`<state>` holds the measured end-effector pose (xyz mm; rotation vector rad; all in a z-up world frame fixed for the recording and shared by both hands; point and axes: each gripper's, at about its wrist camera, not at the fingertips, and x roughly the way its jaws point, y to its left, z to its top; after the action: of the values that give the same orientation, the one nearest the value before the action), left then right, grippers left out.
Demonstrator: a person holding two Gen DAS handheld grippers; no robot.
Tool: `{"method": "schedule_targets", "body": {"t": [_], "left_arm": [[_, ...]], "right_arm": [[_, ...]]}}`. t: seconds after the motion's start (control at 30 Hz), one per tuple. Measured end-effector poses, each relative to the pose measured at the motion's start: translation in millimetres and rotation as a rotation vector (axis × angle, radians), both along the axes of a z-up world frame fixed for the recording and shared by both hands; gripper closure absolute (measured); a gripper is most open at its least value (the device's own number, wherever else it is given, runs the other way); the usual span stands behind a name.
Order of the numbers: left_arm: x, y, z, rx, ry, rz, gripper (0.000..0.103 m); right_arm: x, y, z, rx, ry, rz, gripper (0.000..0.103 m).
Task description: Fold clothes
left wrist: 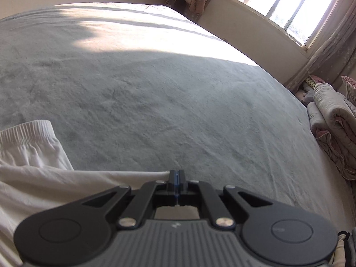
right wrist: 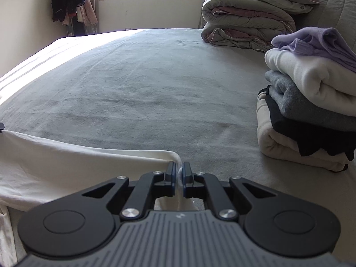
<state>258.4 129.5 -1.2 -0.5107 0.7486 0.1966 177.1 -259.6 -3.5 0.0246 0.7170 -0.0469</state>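
Observation:
A white garment (left wrist: 44,184) with a ribbed cuff (left wrist: 26,129) hangs at the lower left of the left wrist view, over the grey bedspread (left wrist: 155,100). My left gripper (left wrist: 176,175) is shut, and the garment's edge runs right up to its fingertips. In the right wrist view the same white garment (right wrist: 66,166) stretches from the left edge to my right gripper (right wrist: 179,170), which is shut on a pinch of its cloth. The garment's edge is held taut a little above the bed (right wrist: 144,89).
A stack of folded clothes (right wrist: 311,98), purple on top, sits on the bed at the right. Folded quilts (right wrist: 244,22) and pillows lie behind it. They also show in the left wrist view (left wrist: 333,122). Clothes hang in the corner (right wrist: 69,0) by the window (left wrist: 284,2).

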Motion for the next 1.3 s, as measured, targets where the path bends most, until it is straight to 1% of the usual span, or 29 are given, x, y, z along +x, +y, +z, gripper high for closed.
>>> {"method": "schedule_targets", "body": {"t": [0.03, 0.1, 0.17, 0.23, 0.3, 0.33, 0.37, 0.43, 0.47, 0.6, 0.77, 0.87, 1.03, 1.2, 1.3], "left_arm": [[0, 0, -3, 0.0, 0.007, -0.006, 0.103], [-1, -1, -6, -0.003, 0.021, -0.016, 0.103], [-5, -3, -5, 0.0, 0.022, -0.033, 0.101], [-10, -6, -2, 0.013, 0.02, -0.062, 0.094], [-17, -9, 3, 0.028, 0.021, -0.092, 0.085], [-21, -9, 6, 0.028, 0.022, -0.101, 0.077], [-26, -9, 9, 0.027, 0.023, -0.111, 0.073], [-36, -10, 14, 0.026, 0.023, -0.128, 0.072], [-42, -10, 17, 0.028, 0.021, -0.136, 0.07], [-63, -9, 25, 0.05, 0.028, -0.166, 0.067], [-88, -2, 31, 0.055, 0.044, -0.185, 0.064], [-103, 3, 33, 0.052, 0.055, -0.199, 0.064], [-134, 10, 32, 0.018, 0.068, -0.221, 0.064], [-168, 12, 27, -0.017, 0.075, -0.26, 0.064], [-186, 13, 24, -0.039, 0.081, -0.267, 0.064]], "right_arm": [[0, 0, 0, 0.007, 0.004, 0.006, 0.095], [-2, 0, 2, 0.024, 0.009, 0.017, 0.087], [-7, 0, 6, 0.039, 0.015, 0.027, 0.086], [-12, -1, 10, 0.051, 0.023, 0.035, 0.084], [-19, 1, 14, 0.061, 0.024, 0.041, 0.077], [-23, 2, 15, 0.066, 0.022, 0.043, 0.066], [-28, 3, 17, 0.07, 0.02, 0.046, 0.058], [-36, 9, 18, 0.064, 0.023, 0.071, 0.058], [-40, 12, 19, 0.059, 0.027, 0.085, 0.058], [-53, 27, 22, 0.041, 0.039, 0.123, 0.058], [-72, 43, 32, 0.068, 0.038, 0.151, 0.058], [-86, 54, 35, 0.085, 0.046, 0.177, 0.058], [-113, 76, 34, 0.096, 0.065, 0.232, 0.058], [-148, 98, 29, 0.136, 0.086, 0.302, 0.058], [-169, 112, 26, 0.131, 0.088, 0.336, 0.058]]}}
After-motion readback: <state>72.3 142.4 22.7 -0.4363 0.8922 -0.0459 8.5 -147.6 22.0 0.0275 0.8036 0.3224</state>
